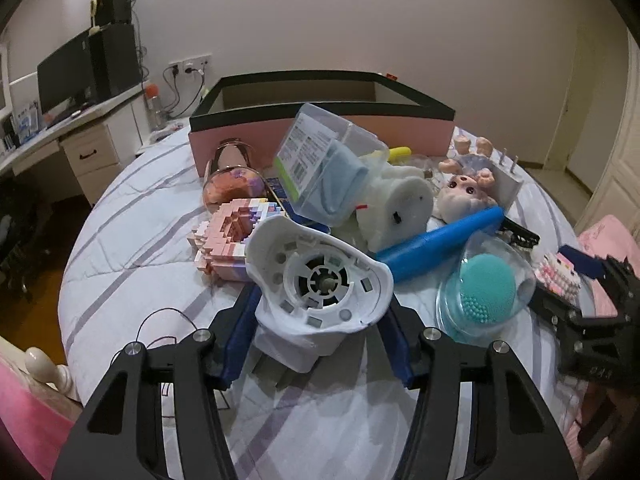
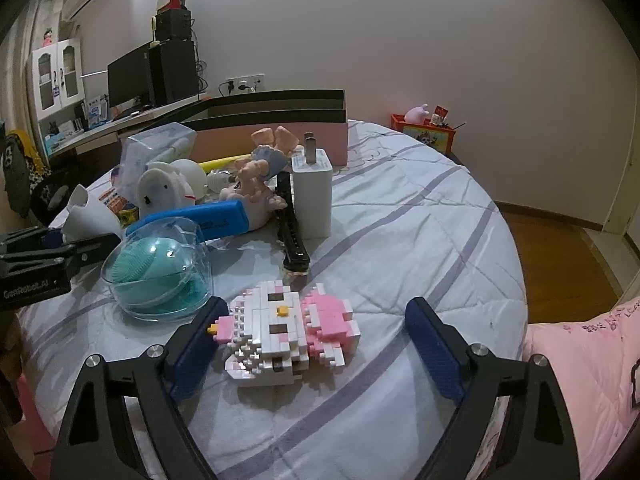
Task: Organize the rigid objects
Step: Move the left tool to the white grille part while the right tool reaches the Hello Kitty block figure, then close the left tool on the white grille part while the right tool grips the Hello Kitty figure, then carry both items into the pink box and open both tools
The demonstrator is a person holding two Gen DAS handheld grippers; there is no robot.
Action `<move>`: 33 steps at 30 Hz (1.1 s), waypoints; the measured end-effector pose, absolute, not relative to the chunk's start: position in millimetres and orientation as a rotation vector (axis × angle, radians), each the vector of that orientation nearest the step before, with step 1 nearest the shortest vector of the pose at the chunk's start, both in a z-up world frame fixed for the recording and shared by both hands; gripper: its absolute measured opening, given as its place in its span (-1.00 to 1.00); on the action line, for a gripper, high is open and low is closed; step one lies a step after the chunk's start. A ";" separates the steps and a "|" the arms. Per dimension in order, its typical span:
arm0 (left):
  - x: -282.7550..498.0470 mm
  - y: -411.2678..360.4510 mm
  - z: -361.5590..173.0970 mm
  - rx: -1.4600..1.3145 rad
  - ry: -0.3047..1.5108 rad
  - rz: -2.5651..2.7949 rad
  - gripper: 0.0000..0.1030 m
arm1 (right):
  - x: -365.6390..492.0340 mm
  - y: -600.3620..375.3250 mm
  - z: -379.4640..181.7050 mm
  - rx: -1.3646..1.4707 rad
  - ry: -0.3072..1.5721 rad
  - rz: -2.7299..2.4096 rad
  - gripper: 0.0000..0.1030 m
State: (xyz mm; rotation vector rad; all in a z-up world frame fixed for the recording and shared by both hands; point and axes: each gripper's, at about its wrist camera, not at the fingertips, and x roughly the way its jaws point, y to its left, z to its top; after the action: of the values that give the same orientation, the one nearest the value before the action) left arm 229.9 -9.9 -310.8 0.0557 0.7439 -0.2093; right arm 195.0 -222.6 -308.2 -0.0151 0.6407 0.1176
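We have the left hand-held gripper (image 1: 322,334) straddling the white fan housing (image 1: 320,280) low in the centre of the left wrist view, its blue pads close on either side of the narrow base; whether they already press on it we cannot tell. The housing's open round face tips up toward the camera and its long axis runs from that face down to the base on the bed (image 1: 128,248).

In the right wrist view, the right hand-held gripper (image 2: 316,340) stands wide apart around the pink-and-white brick cat (image 2: 290,330), which lies on its side, long axis left to right across the frame, clear of both pads.

Our worries: the brick cat may shed pieces if squeezed across loose studs, and the housing, grabbed low on its base, could tip onto the pink brick model (image 1: 232,236) touching it behind. The pink box (image 1: 320,128) in the upper centre looks like the destination.
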 end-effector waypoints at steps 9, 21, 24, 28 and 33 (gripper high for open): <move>222.1 -6.8 -313.2 -0.006 0.750 -0.222 0.13 | 195.9 -221.4 -306.2 -0.018 0.632 0.160 0.22; 224.7 -9.2 -309.2 -0.005 0.740 -0.249 0.07 | 197.3 -227.0 -297.9 0.026 0.624 0.184 0.21; 220.3 -7.1 -302.3 -0.011 0.734 -0.269 0.07 | 198.3 -226.7 -290.5 0.032 0.611 0.187 0.21; 216.1 -5.1 -283.3 -0.006 0.696 -0.287 0.07 | 203.1 -223.3 -273.8 0.027 0.587 0.199 0.21; 232.6 -5.8 -250.3 0.017 0.647 -0.289 0.07 | 220.8 -214.7 -242.8 0.016 0.547 0.231 0.21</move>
State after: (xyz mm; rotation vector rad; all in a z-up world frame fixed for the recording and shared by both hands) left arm 232.6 -5.8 -250.3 0.0170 0.6469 -0.2892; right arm 220.8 -214.7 -242.8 0.0156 0.5474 0.2308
